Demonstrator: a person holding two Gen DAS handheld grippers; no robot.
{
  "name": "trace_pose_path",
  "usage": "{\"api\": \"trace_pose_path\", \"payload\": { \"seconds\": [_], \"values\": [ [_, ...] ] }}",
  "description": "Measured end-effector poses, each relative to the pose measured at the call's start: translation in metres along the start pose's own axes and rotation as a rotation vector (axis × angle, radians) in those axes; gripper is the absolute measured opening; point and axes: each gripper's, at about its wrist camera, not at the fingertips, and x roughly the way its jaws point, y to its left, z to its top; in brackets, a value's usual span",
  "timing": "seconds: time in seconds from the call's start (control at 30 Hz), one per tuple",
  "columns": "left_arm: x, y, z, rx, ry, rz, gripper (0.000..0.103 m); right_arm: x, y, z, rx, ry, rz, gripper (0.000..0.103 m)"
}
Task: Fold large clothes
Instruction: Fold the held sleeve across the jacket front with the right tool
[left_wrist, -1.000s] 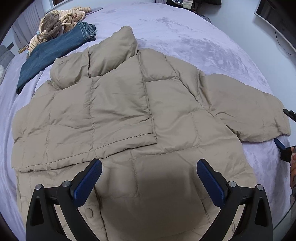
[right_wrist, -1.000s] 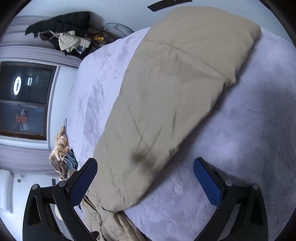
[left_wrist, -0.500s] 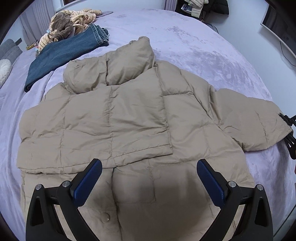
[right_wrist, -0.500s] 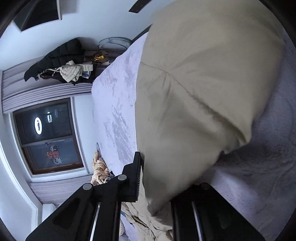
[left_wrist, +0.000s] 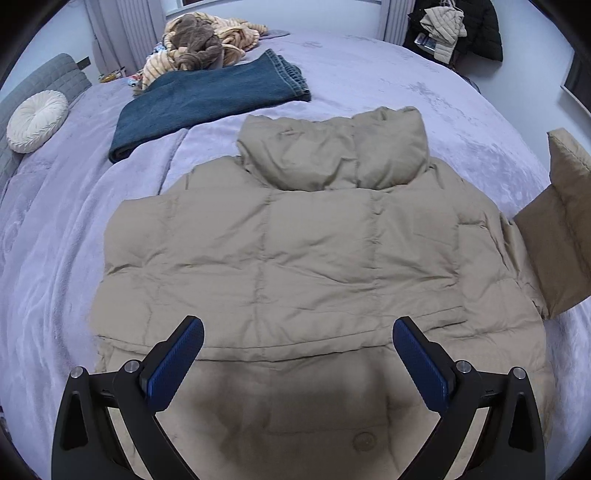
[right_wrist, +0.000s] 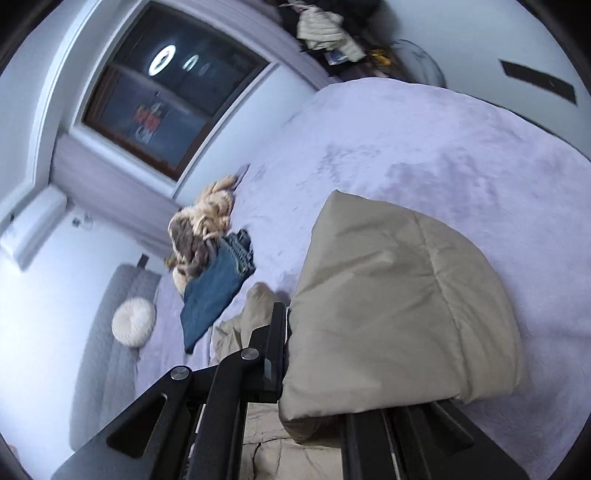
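A beige puffer jacket (left_wrist: 306, 258) lies spread on the lilac bed (left_wrist: 55, 258), collar toward the far side, one sleeve folded across its body. My left gripper (left_wrist: 297, 373) hovers open over the jacket's lower part with nothing between its blue pads (left_wrist: 177, 365). The other sleeve (left_wrist: 557, 229) is lifted off the bed at the right edge of the left wrist view. My right gripper (right_wrist: 314, 373) is shut on that sleeve's cuff (right_wrist: 399, 317), which bulges out ahead of its black fingers (right_wrist: 273, 350) and hides the tips.
Folded blue jeans (left_wrist: 207, 99) and a tan and brown heap of knitwear (left_wrist: 203, 48) lie at the far left of the bed. A round white cushion (left_wrist: 37, 122) rests against a grey headboard (left_wrist: 48, 81). Clothes pile up at the far right (left_wrist: 450, 26); a dark window (right_wrist: 166, 85) is behind.
The right gripper closed on the sleeve cuff, then lifted it off the bed while rolling. The left gripper shifted sideways, so the jacket now sits more centred in its view.
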Motion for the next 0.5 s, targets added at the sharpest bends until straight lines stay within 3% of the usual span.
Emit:
{"api": "trace_pose_path", "payload": {
  "seconds": [0.1, 0.2, 0.5],
  "values": [
    [-0.001, 0.032, -0.001, -0.028, -0.014, 0.019, 0.102, 0.037, 0.062, -0.029, -0.177, 0.056, -0.026, 0.008],
    [0.000, 0.059, -0.005, -0.057, -0.017, 0.035, 0.102, 0.072, 0.094, -0.067, -0.247, 0.123, -0.056, 0.008],
    [0.014, 0.112, -0.020, -0.103, 0.006, 0.055, 0.102, 0.150, 0.073, -0.160, -0.233, 0.330, -0.194, 0.008]
  ]
}}
